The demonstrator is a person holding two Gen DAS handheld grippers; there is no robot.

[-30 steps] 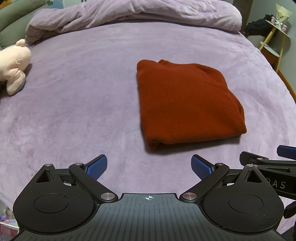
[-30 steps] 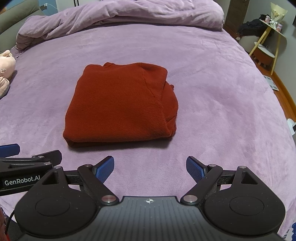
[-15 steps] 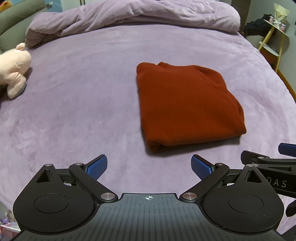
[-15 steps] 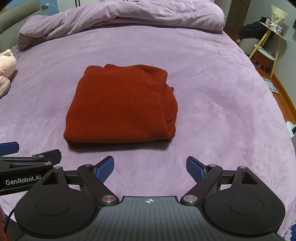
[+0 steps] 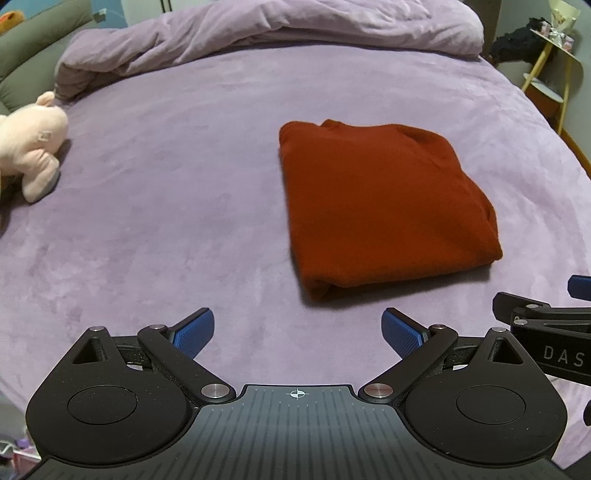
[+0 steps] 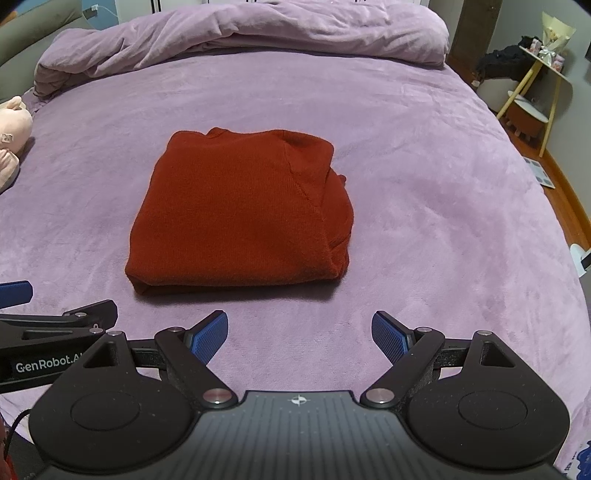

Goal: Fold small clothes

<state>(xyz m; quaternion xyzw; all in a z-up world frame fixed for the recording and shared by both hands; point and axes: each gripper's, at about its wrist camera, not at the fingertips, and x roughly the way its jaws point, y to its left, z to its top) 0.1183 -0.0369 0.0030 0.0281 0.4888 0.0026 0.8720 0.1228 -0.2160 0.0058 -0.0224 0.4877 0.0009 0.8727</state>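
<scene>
Bed [image 6: 424, 206], covered in purple plush, is filling most of both views. A crumpled purple duvet [image 6: 258, 33] is lying heaped along its far edge.

View differences: the right wrist view is showing wooden floor [image 6: 565, 184] past the bed's right edge, with a flat patterned item lying on it. The left wrist view is not showing that strip. Instead it is showing the whole head of a pink plush toy [image 5: 31, 147] at the bed's left side, where the right view is catching only its edge. A yellow-legged side table [image 6: 535, 92] is standing beyond the far right corner of the bed in both views.

Red sweater [image 6: 240, 214] is lying folded into a compact rectangle, flat on the bed near its middle. Nothing is lying between the sweater and either tool.

Left hand-held gripper [image 5: 297, 330] is hovering over bare bedding, jaws spread wide, nothing between the blue pads [image 5: 194, 332]. The sweater is lying ahead and to its right, apart from it.

Right hand-held gripper [image 6: 299, 336] is likewise standing wide open and empty. The sweater is lying straight ahead and slightly left, its near folded edge close to the fingertips but not touching.
</scene>
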